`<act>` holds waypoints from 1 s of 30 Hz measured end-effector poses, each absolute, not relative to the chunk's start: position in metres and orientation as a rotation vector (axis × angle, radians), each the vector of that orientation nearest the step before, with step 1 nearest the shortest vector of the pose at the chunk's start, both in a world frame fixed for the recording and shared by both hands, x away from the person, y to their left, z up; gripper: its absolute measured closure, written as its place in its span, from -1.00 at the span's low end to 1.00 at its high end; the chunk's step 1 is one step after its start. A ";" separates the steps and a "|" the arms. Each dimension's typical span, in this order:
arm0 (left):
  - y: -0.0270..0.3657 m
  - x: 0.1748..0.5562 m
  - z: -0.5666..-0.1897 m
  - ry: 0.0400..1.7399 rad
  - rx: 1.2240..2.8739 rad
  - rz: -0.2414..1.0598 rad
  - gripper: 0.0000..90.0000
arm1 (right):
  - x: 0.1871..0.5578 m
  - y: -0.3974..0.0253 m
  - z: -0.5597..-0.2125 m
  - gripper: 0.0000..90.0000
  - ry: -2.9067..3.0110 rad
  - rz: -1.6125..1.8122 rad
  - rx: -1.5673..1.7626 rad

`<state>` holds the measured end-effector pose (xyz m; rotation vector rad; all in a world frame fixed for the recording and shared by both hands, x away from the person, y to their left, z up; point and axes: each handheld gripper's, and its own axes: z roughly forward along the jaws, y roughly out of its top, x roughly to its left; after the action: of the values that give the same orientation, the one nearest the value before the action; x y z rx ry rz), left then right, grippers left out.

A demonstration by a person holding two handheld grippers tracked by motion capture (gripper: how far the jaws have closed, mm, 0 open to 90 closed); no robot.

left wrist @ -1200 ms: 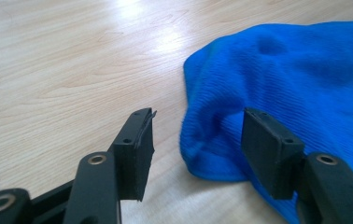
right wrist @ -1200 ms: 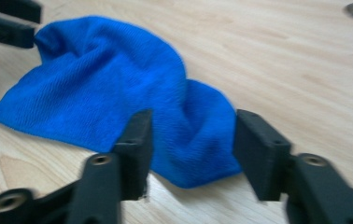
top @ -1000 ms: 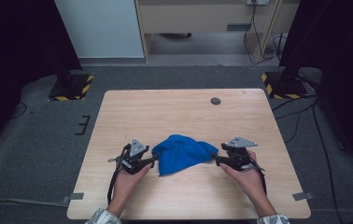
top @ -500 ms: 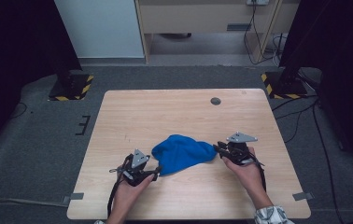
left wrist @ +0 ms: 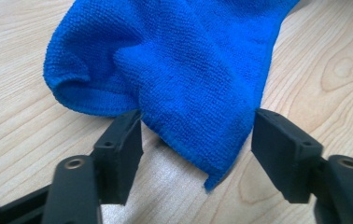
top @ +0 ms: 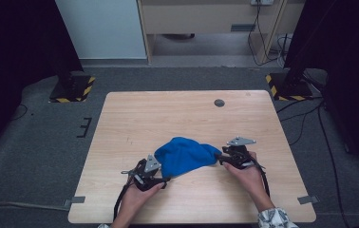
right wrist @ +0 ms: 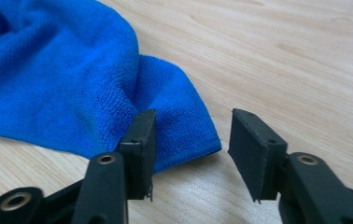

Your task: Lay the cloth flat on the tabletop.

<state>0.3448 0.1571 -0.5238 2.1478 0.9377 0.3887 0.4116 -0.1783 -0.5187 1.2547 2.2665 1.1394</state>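
A crumpled blue cloth [top: 184, 155] lies on the wooden table [top: 168, 114] near its front middle. My left gripper [top: 161, 179] sits at the cloth's front-left corner; in the left gripper view its jaws stand open around a hanging corner of the blue cloth [left wrist: 198, 79], with the left gripper [left wrist: 196, 140] not closed on it. My right gripper [top: 218, 159] is at the cloth's right end. In the right gripper view the right gripper [right wrist: 191, 149] is open, its left jaw resting over the edge of the blue cloth [right wrist: 62, 79], the gap lying over bare wood.
A small round grommet [top: 219, 102] sits in the table's far right part. Black stands with yellow-black striped bases [top: 70, 90] flank the table on the floor. A cabinet [top: 206, 19] stands behind. Cables trail from both grippers toward the front edge.
Both hands have drawn slightly toward the front edge. The left gripper slid forward and down along the cloth's corner. The cloth has shifted a little and looks more bunched.
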 end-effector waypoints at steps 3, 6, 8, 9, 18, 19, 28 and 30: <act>0.156 0.346 -0.527 0.940 2.163 0.383 -0.14 | 0.413 -0.177 -0.522 0.09 2.289 1.131 1.257; 0.154 0.347 -0.528 0.934 2.185 0.397 0.00 | 0.413 -0.176 -0.523 0.47 2.320 1.133 1.244; 0.155 0.348 -0.529 0.932 2.185 0.395 0.11 | 0.412 -0.174 -0.522 0.74 2.323 1.136 1.221; 0.155 0.348 -0.528 0.932 2.185 0.402 0.18 | 0.411 -0.174 -0.521 0.82 2.327 1.150 1.216; 0.159 0.348 -0.518 0.899 2.128 0.485 0.72 | 0.402 -0.165 -0.508 0.95 2.311 1.199 1.141; 0.161 0.347 -0.516 0.907 2.109 0.486 0.72 | 0.401 -0.164 -0.506 0.95 2.310 1.201 1.141; 0.181 0.346 -0.498 0.970 1.979 0.548 0.74 | 0.394 -0.171 -0.491 0.95 2.283 1.230 1.121; 0.183 0.345 -0.496 0.975 1.965 0.556 0.75 | 0.392 -0.172 -0.489 0.95 2.291 1.237 1.118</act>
<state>0.3452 0.1835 -0.4959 1.9655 0.9754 0.5563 0.3917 -0.1717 -0.4892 1.1181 2.2909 1.2366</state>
